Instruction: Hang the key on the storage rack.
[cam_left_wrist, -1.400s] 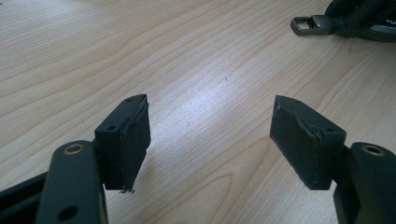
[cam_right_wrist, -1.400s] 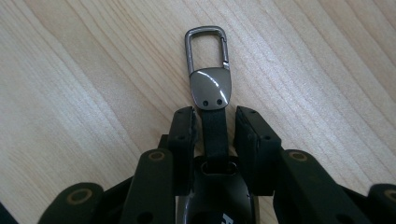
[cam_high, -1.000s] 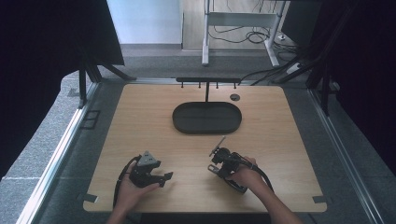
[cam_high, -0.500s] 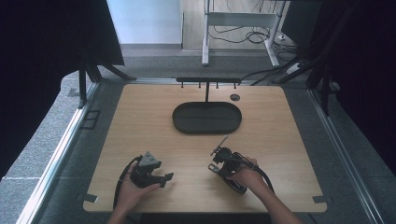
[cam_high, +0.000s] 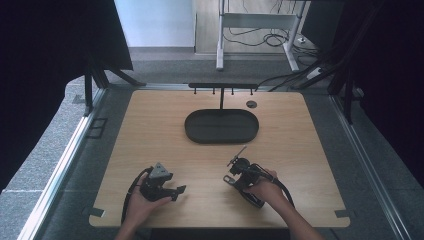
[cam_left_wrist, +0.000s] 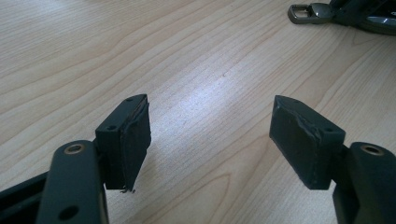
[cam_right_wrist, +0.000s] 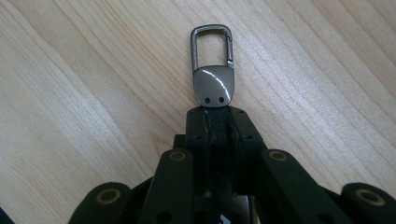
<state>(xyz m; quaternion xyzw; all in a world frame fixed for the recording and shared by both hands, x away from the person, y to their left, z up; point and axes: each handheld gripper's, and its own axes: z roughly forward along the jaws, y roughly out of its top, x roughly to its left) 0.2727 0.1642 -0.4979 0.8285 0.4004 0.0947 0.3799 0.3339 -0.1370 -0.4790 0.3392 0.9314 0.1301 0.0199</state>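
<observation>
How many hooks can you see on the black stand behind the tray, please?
4, hanging in a row under the stand's crossbar at the table's far edge: near and. They are small, so another may be hidden.

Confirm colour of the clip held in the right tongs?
Dark gunmetal grey, shiny metal: the clip, best seen in the right gripper view, pinched by the right tongs.

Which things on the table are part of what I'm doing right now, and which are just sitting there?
In the job:
- right gripper, shut on the keychain clip, a metal carabiner on a dark strap
- left gripper, jaws open with nothing between them, resting on the wooden table

Lying about:
- black oval tray
- black hook rack behind the tray
- small round disc beside the rack
</observation>
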